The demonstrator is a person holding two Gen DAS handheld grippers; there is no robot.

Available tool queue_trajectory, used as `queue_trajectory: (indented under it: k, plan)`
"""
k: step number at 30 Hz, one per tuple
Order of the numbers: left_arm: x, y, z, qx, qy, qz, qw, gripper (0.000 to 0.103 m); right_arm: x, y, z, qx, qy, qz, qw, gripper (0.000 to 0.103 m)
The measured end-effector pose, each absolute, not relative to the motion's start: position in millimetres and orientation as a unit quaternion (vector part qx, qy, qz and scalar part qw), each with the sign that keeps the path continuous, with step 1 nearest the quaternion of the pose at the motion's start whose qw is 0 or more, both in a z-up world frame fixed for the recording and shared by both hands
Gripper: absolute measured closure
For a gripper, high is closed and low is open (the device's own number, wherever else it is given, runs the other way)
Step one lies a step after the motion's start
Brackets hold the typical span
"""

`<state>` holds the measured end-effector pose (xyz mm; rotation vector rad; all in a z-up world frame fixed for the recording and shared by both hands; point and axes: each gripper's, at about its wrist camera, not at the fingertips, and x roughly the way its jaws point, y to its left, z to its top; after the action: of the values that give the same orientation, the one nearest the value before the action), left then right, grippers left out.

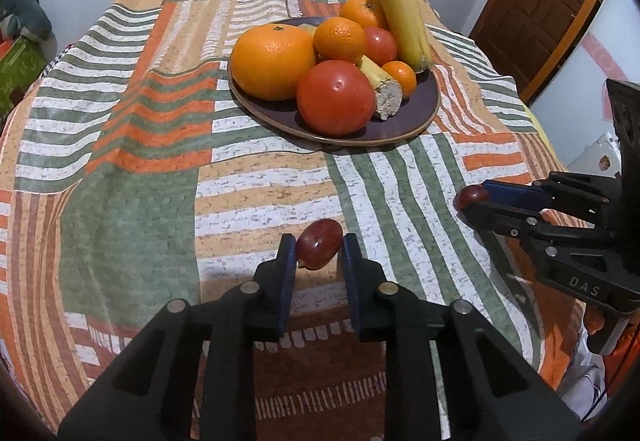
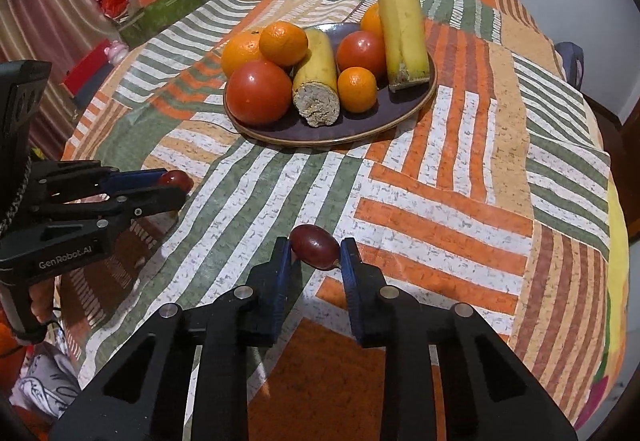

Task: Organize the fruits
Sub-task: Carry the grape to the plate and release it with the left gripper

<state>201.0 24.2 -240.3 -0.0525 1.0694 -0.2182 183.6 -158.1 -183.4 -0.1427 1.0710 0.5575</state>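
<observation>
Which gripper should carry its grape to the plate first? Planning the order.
Probably the left gripper: its grape looks slightly nearer the plate. The right gripper grips its own grape too, so it's close.

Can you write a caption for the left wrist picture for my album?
Left gripper pinches a red grape near a plate of fruit.

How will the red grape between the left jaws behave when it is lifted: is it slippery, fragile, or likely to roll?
The red grape looks glossy, so it may slip from the flat pads. It seems soft and small; a hard squeeze would probably bruise it. Being oval, it would likely roll on the tablecloth if released.
</observation>
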Motion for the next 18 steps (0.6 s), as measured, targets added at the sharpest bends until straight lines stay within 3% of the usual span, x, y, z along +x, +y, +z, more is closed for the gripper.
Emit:
queue_trajectory:
  k: [18]
  plan:
    - [212.8,21.7,-207.2,-0.020,0.475,-0.115,0.872,0.080,200.9,-168.3,-149.1,-0.045,0.458,0.258,0.850,0.080]
